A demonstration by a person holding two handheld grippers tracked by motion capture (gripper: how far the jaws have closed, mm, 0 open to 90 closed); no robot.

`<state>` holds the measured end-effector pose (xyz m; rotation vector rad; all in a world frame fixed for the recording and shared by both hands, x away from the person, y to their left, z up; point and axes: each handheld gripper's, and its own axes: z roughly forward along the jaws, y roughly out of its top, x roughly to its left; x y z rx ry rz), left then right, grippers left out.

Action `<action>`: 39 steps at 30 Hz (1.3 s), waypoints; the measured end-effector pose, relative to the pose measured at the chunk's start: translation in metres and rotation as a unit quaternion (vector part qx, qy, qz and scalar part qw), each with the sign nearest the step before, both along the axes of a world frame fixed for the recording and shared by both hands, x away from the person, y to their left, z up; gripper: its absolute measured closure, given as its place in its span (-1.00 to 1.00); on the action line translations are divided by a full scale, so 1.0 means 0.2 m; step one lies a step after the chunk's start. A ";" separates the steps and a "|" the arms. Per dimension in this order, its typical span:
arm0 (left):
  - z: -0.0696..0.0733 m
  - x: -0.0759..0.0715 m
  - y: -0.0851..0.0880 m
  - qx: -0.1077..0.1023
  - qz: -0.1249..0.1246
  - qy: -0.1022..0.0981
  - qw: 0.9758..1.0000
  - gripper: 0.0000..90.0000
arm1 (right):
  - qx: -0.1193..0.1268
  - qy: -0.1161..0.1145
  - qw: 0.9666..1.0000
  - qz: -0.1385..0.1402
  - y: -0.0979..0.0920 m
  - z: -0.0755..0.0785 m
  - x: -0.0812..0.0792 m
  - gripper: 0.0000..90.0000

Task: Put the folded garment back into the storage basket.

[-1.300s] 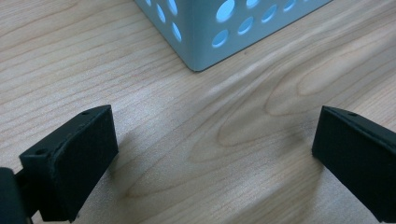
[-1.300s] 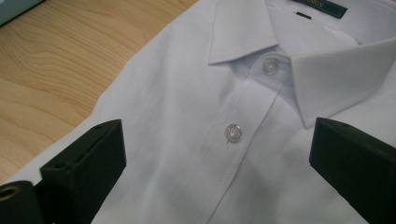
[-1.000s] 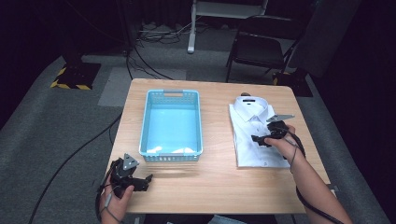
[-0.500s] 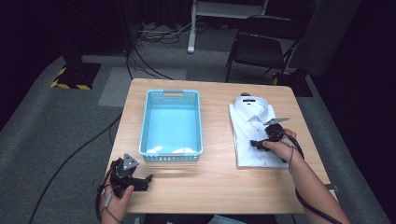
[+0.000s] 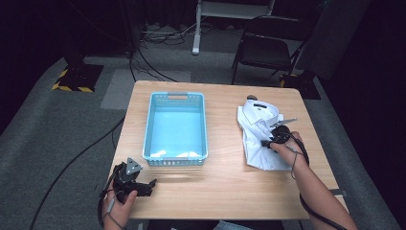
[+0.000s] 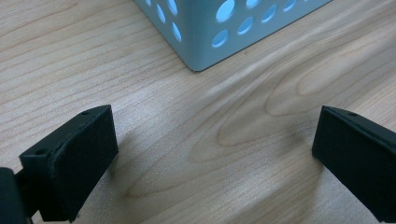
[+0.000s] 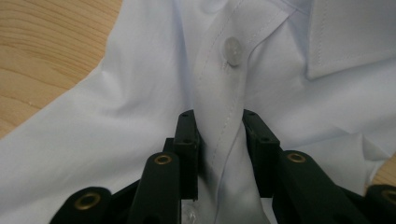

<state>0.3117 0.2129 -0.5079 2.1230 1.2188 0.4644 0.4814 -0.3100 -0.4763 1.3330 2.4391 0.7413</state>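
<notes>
A folded white shirt [image 5: 258, 132] lies on the right half of the wooden table [image 5: 225, 177]. My right gripper [image 5: 269, 141] rests on its middle. In the right gripper view its jaws have just closed and pinch the shirt's button placket [image 7: 219, 135] between them, just below a white button [image 7: 233, 50]. The cloth bunches up in the jaws. My left gripper [image 5: 148, 184] lies near the table's front left corner, held by a hand. In the left gripper view its fingers [image 6: 70, 158] stand wide apart over bare wood with nothing between them.
An empty light blue perforated basket [image 5: 176, 125] stands left of the shirt, its corner [image 6: 201, 56] just ahead of the left gripper. Behind the table are a dark chair [image 5: 265, 52], floor cables and a stand with yellow-black tape [image 5: 72, 86].
The right gripper's jaws went from open above the shirt to shut on its placket, and the shirt's front edge has bunched up. The left gripper has not moved.
</notes>
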 end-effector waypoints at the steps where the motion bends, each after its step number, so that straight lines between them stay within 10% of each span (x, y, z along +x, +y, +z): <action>1: 0.00 0.00 0.00 0.000 0.000 0.000 1.000 -0.99 | 0.002 0.000 1.000 -0.002 0.00 0.00 0.00 0.61; 39: 0.00 0.00 0.00 0.000 0.000 0.000 1.000 -0.99 | 0.066 -0.107 0.991 -0.048 -0.08 0.36 -0.11 0.68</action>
